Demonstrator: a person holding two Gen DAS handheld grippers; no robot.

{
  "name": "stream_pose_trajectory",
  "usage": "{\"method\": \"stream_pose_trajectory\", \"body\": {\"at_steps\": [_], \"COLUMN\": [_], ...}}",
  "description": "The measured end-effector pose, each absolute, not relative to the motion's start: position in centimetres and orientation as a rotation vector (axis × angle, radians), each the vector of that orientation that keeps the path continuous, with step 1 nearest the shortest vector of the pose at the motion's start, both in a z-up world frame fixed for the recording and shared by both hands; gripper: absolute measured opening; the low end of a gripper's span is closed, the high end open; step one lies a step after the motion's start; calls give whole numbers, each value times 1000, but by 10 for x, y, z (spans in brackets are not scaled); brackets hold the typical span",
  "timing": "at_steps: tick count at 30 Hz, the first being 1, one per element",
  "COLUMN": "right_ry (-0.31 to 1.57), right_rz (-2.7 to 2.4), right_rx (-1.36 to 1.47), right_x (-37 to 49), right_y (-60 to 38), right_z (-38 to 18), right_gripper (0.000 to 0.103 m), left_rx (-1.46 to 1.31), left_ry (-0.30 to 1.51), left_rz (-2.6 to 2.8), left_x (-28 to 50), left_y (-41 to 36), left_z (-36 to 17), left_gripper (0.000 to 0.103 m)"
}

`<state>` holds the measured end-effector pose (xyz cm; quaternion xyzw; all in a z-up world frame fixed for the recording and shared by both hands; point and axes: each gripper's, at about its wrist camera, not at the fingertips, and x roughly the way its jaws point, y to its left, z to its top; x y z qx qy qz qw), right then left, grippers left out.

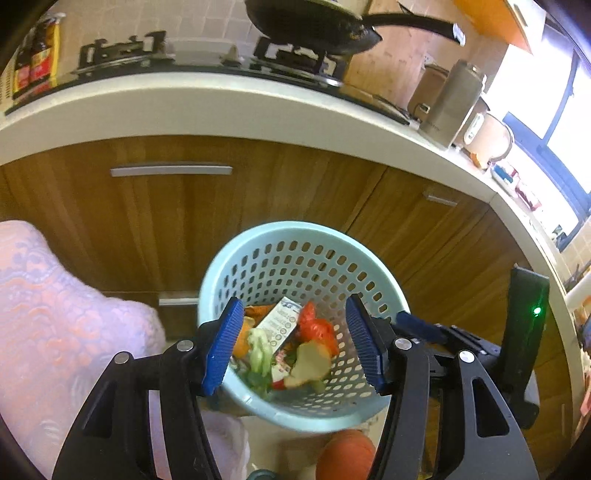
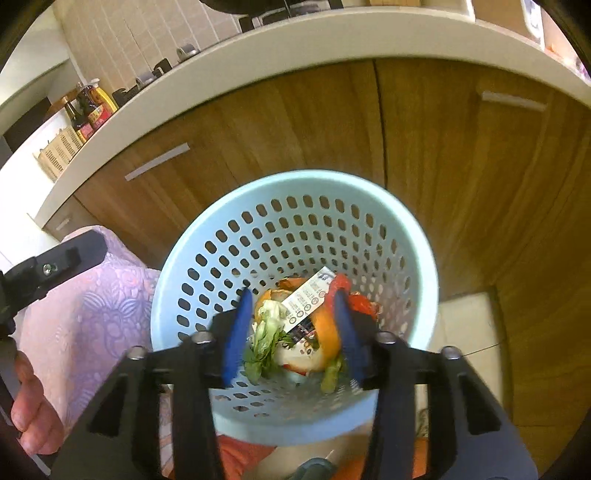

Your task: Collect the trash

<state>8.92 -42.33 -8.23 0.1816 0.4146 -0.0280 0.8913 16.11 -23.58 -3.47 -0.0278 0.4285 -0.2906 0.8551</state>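
Left gripper (image 1: 295, 343) jaws stand apart, blue pads splayed wide, nothing between them and nothing touched; the trash shows through the gap, lower down inside the basket (image 1: 236, 258). Right gripper (image 2: 291, 332) jaws also apart, narrower gap, no pad pressing on anything I can see; the orange peel (image 2: 325, 332) sits just inside the right pad, contact cannot be told through the blur. Trash pile lies at the basket bottom: orange peel, green vegetable scraps (image 2: 264, 343), a white printed wrapper (image 2: 308, 301) lying slanted across the top, a red plastic scrap (image 1: 317, 326), and a pale peel piece (image 1: 308, 363) that may be in mid-air above the heap, hard to say. The basket is pale blue, perforated wall, round rim, tilted toward the cameras; in the right wrist view both pads reach past the near rim into the opening, in the left wrist view the pads sit over the near rim. The right gripper's body shows at the right edge of the left wrist view, close beside the left one. Behind the basket, close, wooden cabinet doors (image 1: 166, 221) with metal handles under the white table (image 1: 184, 107) edge. On the table: stove with a black pan (image 1: 314, 29), sauce bottles (image 2: 88, 107), a kettle (image 1: 454, 103). Person's patterned pink sleeve (image 1: 55, 314) on the left, a hand (image 2: 33, 413) low left. Open floor tile right of the basket.
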Motion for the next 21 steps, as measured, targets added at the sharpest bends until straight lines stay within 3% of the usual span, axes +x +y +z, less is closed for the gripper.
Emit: {"method": "stream_pose_trajectory", "body": {"at_steps": [8, 12, 21], "right_ry": [748, 673, 562], "right_rz": [-22, -29, -131], "right_rx": [365, 360, 289], "right_x": [54, 31, 2], "right_y": [-395, -378, -324], "right_z": [-28, -1, 30], "right_gripper": [44, 51, 52], "left_rx": [-119, -88, 25], "left_ry": [819, 771, 591], "left_rz": [-585, -494, -310], "left_x": [126, 103, 53], "left_y": [-183, -163, -128], "left_z": [-11, -4, 10], "left_gripper": [56, 69, 79]}}
